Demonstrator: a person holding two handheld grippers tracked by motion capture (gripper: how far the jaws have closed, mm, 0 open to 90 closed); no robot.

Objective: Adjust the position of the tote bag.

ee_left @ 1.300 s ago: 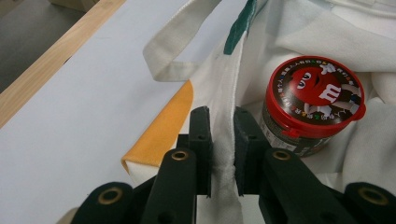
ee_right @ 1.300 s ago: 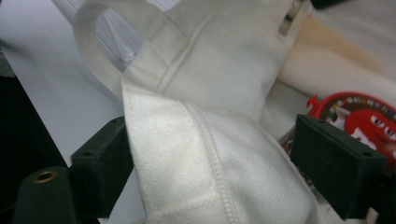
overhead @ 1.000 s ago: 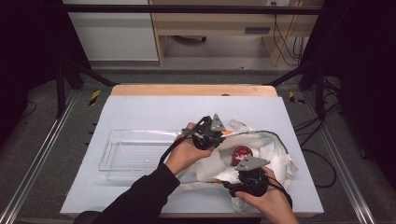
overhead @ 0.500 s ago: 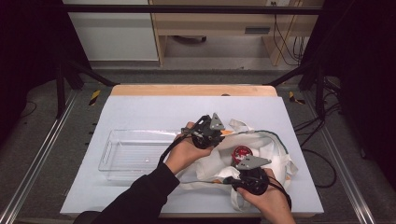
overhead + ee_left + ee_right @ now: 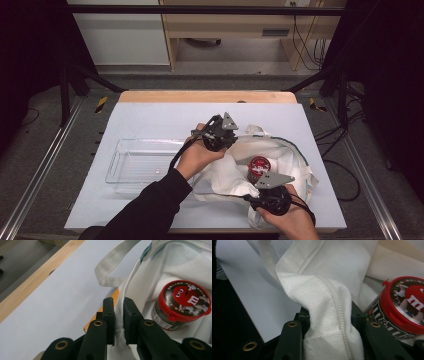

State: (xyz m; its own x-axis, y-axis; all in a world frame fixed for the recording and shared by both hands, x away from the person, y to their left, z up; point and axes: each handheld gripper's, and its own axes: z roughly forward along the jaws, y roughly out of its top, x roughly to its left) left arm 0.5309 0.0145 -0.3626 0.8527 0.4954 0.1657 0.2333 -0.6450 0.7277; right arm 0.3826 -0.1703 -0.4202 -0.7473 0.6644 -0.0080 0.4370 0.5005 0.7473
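Tote bag (image 5: pixel 280 160) of white cloth lies on the right half of the counter (image 5: pixel 150 117), its mouth held open by both claws. The left claw (image 5: pixel 226 136) pinches the far rim, its jaws narrow with the hem clamped between them, as the left gripper view shows (image 5: pixel 119 322). The right claw (image 5: pixel 267 192) grips a bunched fold of the near rim; in the right gripper view the cloth (image 5: pixel 329 322) fills the gap between its jaws.

Compared with a second ago, the right claw has drawn slightly nearer to the person and the near rim has come with it, so the mouth gapes a little wider, while the left claw keeps its place. That exposes the red-lidded candy jar (image 5: pixel 258 167) sitting upright inside the bag, which I judge makes it easier to reach or tip out.

A clear plastic tray (image 5: pixel 145 162) stands just left of the bag, under the left forearm, and looks empty. The counter has a pale, smooth top with a wooden strip along its far edge (image 5: pixel 210 96). Beyond it are grey flooring, a light wooden bench, trailing cables at right, and dark frame rails on both sides.
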